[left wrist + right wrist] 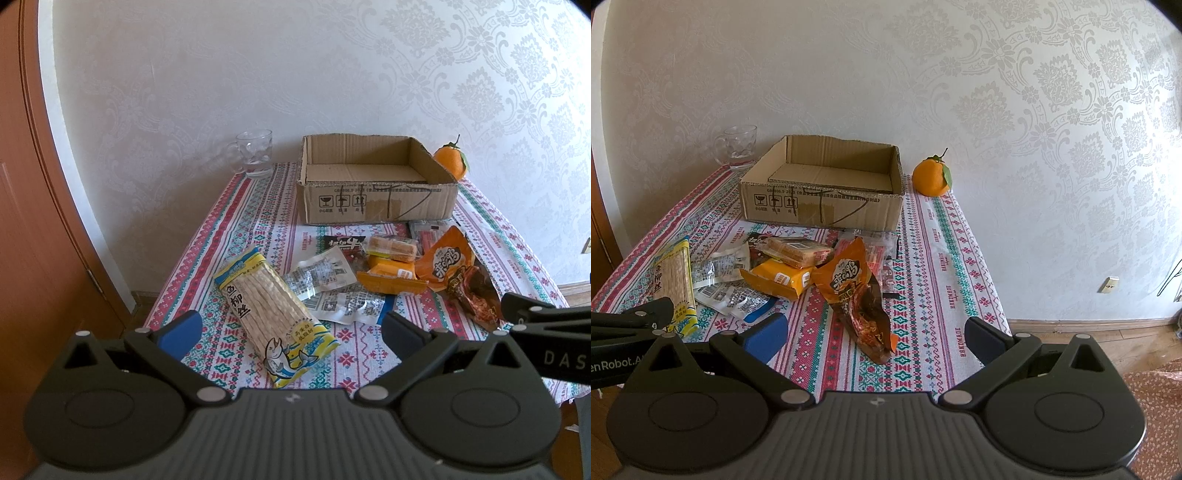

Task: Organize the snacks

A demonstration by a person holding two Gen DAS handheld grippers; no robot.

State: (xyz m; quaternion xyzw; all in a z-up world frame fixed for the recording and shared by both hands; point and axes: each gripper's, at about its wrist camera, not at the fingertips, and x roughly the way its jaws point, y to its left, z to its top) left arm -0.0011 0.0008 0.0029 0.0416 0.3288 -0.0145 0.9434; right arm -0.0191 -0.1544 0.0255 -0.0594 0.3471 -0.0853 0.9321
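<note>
box (376, 199) at back of bench (240, 206), against wall | mug (255, 153) left of box | orange (450, 160) right of box | snack pile (391, 266) before box | fish-strip pack (273, 310) left of pile, nearest front edge | torn bag (857, 291) at pile's right, toward front

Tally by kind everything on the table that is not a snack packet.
cardboard box: 1
glass mug: 1
orange: 1
Total: 3
</note>
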